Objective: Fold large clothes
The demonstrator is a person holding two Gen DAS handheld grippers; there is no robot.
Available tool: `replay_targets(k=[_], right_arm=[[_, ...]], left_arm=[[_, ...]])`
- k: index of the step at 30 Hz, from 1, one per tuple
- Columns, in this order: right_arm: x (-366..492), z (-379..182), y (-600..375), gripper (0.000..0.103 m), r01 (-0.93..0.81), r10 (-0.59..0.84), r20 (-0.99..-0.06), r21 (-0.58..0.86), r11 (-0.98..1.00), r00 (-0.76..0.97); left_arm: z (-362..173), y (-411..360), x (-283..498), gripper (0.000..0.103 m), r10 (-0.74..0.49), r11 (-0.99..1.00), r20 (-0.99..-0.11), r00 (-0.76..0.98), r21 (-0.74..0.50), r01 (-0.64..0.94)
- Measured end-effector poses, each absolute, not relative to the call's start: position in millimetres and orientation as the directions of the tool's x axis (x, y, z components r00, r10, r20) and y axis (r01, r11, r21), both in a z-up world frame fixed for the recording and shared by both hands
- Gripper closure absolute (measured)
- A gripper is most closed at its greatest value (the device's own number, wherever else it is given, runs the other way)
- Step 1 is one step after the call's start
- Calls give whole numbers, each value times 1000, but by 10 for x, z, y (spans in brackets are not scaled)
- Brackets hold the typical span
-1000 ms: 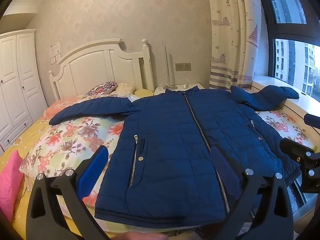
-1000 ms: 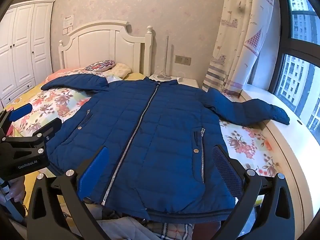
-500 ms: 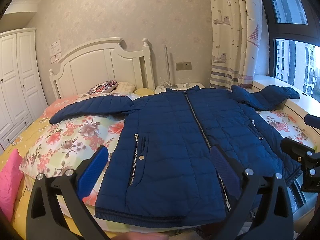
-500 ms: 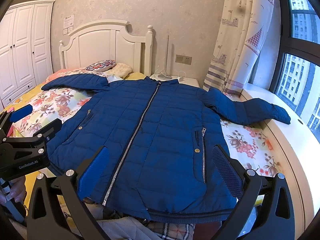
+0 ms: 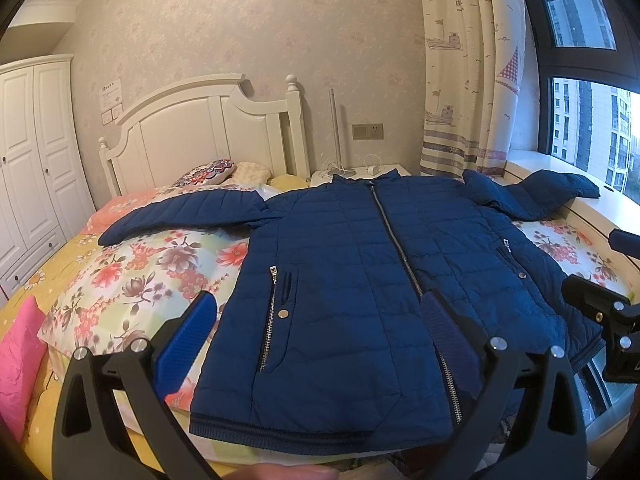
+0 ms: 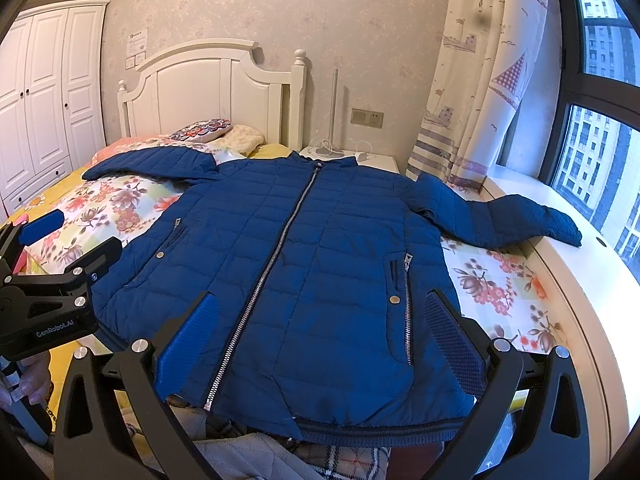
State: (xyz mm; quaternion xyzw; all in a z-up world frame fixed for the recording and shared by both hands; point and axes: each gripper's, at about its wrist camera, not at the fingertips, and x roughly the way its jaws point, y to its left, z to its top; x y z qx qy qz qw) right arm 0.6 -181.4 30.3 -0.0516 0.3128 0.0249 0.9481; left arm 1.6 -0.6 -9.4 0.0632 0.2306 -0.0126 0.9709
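Note:
A dark blue quilted jacket (image 5: 360, 280) (image 6: 304, 264) lies flat and zipped on the bed, front up, collar toward the headboard, both sleeves spread out sideways. The hem faces me. My left gripper (image 5: 316, 328) hovers open above the hem's left half, holding nothing. My right gripper (image 6: 320, 328) hovers open above the hem's right half, nothing between its blue pads (image 6: 188, 340). Each gripper shows at the edge of the other's view. The right sleeve (image 6: 500, 220) reaches onto the window sill.
The bed has a floral cover (image 5: 132, 276) and a white headboard (image 5: 200, 132) with pillows (image 5: 208, 172). A pink cushion (image 5: 20, 356) lies at the left. A white wardrobe (image 6: 40, 92) stands left, a nightstand (image 6: 352, 158), curtain (image 6: 480, 80) and window sill (image 6: 580, 264) right. A hand (image 6: 24, 376) holds the left gripper.
Both views have lifted and drawn back slightly, so the jacket sits a bit lower in the frames. Both grippers stay open; the jacket has not moved.

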Motion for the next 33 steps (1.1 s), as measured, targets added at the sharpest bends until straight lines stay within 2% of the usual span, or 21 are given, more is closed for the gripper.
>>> replay_targets(k=[33], right_arm=[[5,262,-1815,4,-79,22,-606,-67,995,795]], left_arm=[[-80,-1,22,2,5,991,-452,892,118,55]])
